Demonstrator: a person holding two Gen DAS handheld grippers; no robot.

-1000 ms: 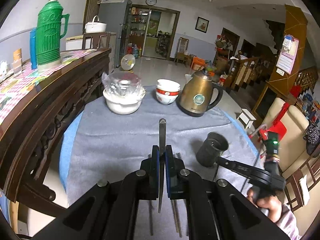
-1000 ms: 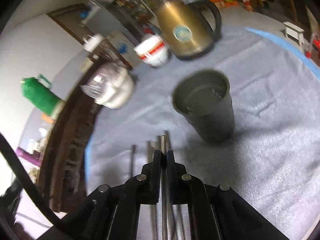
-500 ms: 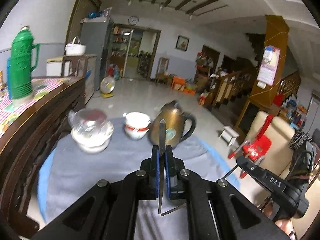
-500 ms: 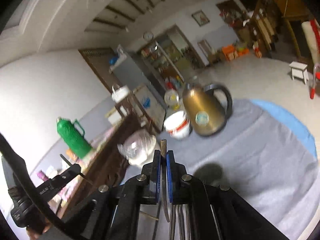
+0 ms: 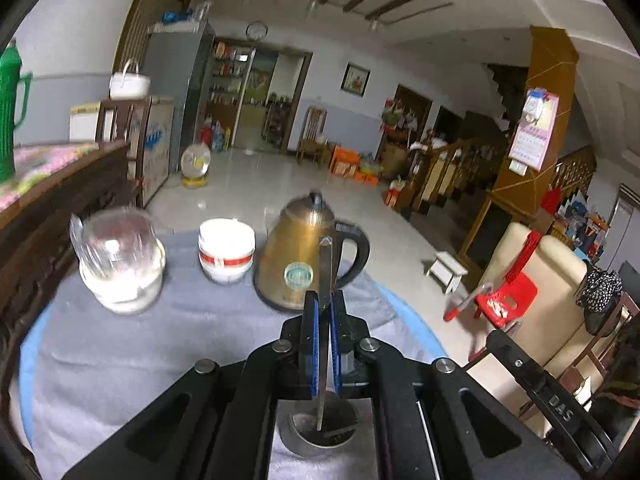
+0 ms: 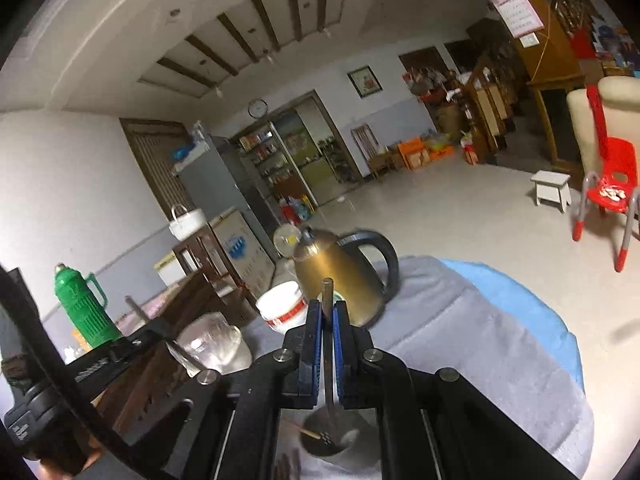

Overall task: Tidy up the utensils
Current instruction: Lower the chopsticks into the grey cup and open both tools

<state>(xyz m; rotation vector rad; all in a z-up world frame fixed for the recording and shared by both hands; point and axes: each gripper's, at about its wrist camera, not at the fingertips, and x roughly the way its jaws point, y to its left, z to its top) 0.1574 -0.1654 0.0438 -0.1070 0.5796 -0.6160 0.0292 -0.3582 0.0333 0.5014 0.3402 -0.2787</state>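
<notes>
I have lifted both grippers over the holder cup (image 5: 323,428). Left gripper (image 5: 325,304) clamps a flat metal utensil (image 5: 325,276); right gripper (image 6: 327,312) clamps a round metal rod (image 6: 327,294). Both are ready to drop in.

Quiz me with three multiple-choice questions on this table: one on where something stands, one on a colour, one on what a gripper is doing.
1. Where is the red-banded bowl?
A. between the glass-lidded pot and the kettle
B. on the floor
C. inside the cup

2. What colour is the kettle?
A. green
B. gold
C. white

3. How is the left gripper?
A. wide open
B. shut on a metal utensil
C. holding a bowl

Answers: 1 A, it stands between them on the cloth; 2 B, gold body with black handle; 3 B, blue pads clamp the metal strip.
</notes>
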